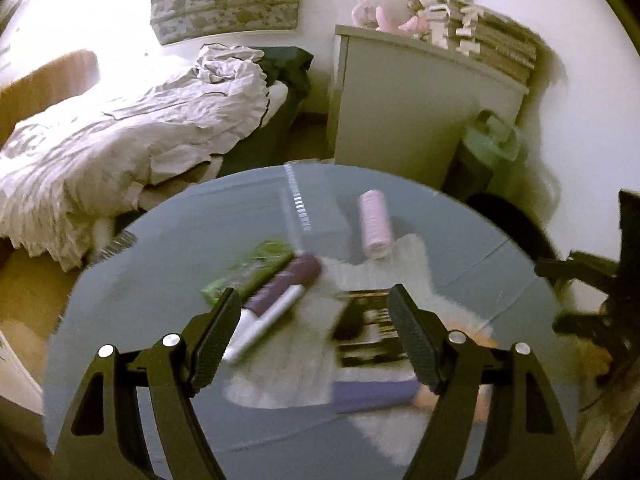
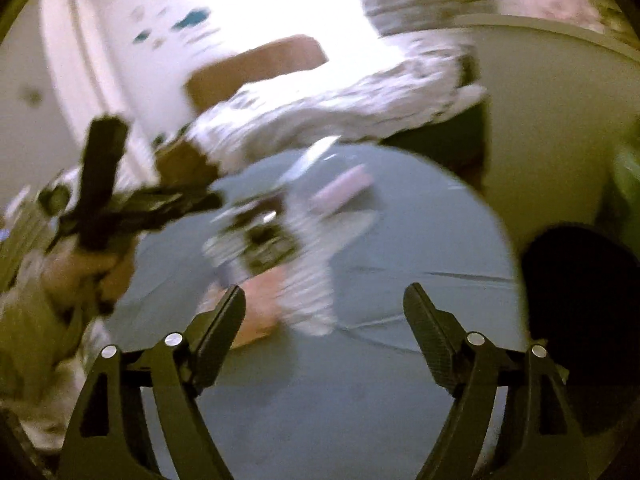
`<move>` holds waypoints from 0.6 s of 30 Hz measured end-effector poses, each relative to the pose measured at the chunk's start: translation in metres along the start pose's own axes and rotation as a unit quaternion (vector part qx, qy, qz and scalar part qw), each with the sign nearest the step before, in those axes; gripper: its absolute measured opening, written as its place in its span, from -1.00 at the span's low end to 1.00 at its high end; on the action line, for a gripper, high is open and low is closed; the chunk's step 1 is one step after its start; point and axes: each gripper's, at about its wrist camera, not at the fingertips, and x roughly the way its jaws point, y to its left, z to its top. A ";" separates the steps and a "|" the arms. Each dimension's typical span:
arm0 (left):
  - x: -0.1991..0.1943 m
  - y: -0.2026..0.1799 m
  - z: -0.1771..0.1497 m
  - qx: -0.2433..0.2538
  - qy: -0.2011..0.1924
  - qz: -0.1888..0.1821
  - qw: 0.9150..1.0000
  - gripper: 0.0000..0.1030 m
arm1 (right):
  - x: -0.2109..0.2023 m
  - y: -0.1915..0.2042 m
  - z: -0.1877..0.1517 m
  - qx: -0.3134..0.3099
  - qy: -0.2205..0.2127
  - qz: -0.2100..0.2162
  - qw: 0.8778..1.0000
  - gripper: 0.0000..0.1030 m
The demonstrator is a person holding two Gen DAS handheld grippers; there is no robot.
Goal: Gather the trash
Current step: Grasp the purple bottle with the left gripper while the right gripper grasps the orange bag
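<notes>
A round grey-blue table [image 1: 168,240] holds scattered trash: a green wrapper [image 1: 248,268], a purple and white tube-like packet [image 1: 280,300], a pink roll [image 1: 374,224], a black printed packet [image 1: 368,332] and white crumpled paper [image 1: 296,368]. My left gripper [image 1: 314,300] is open and empty, just above this pile. My right gripper [image 2: 324,300] is open and empty over the bare near side of the table [image 2: 420,220]; the same blurred pile [image 2: 276,236] lies ahead to its left. The left gripper [image 2: 120,204] and the hand that holds it show in the right wrist view.
A bed with a rumpled white duvet [image 1: 120,136] lies to the left. A white cabinet [image 1: 408,108] with plush toys [image 1: 420,4] stands behind the table. A green-lidded bin [image 1: 488,148] stands by the cabinet. A dark chair [image 2: 580,300] is at the table's right.
</notes>
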 end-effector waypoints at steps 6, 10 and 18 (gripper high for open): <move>0.015 0.024 -0.006 0.035 0.035 0.010 0.999 0.25 | 0.038 0.052 0.003 -0.071 0.065 0.019 0.995 0.77; 0.028 0.023 -0.009 0.062 0.054 0.011 0.997 0.17 | 0.056 0.065 0.004 -0.093 0.090 0.013 0.992 0.77; 0.048 0.016 -0.004 0.077 0.059 -0.009 0.995 -0.08 | 0.086 0.058 0.005 -0.073 0.117 0.003 0.990 0.68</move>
